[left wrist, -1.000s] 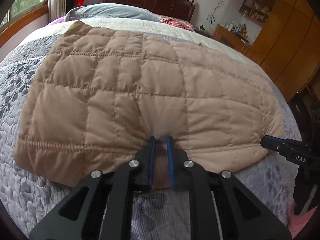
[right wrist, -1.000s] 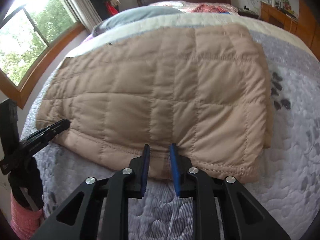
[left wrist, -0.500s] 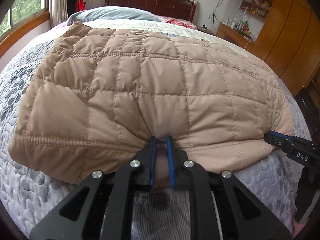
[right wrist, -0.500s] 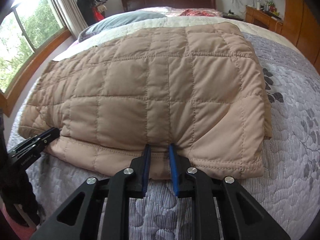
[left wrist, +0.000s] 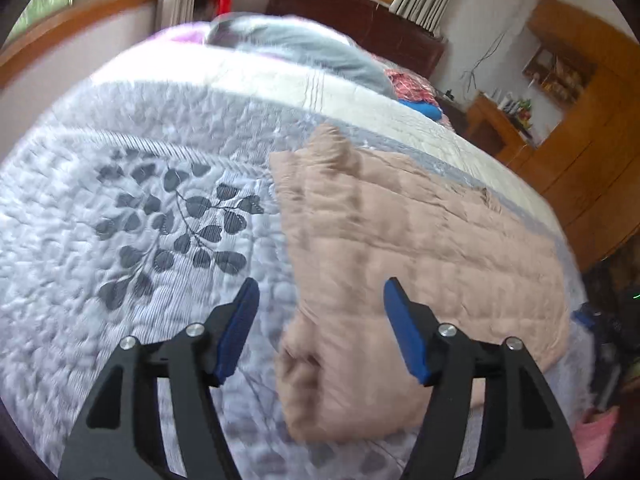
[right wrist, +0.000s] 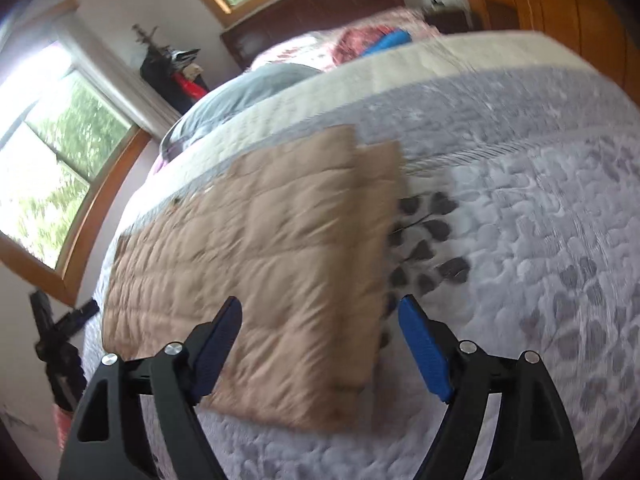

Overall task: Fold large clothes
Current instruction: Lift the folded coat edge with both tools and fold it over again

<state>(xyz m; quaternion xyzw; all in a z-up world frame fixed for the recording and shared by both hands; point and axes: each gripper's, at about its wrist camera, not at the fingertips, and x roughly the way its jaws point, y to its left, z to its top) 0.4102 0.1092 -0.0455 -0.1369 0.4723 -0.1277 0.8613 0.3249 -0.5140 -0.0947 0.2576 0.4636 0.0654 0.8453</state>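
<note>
My pads – blue, on black arms. Jacket tan, quilted in squares. Bedspread pale grey-lilac – dark grey leaf sprigs, cream band at top. Pillow grey. Headboard dark brown.

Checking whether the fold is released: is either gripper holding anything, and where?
Nothing. Left gripper and right gripper are open above the jacket.

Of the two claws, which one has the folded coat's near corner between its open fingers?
The left claw: the tan coat has its near left corner lying under the gap. The right claw spans the coat's right edge and bedspread.
</note>
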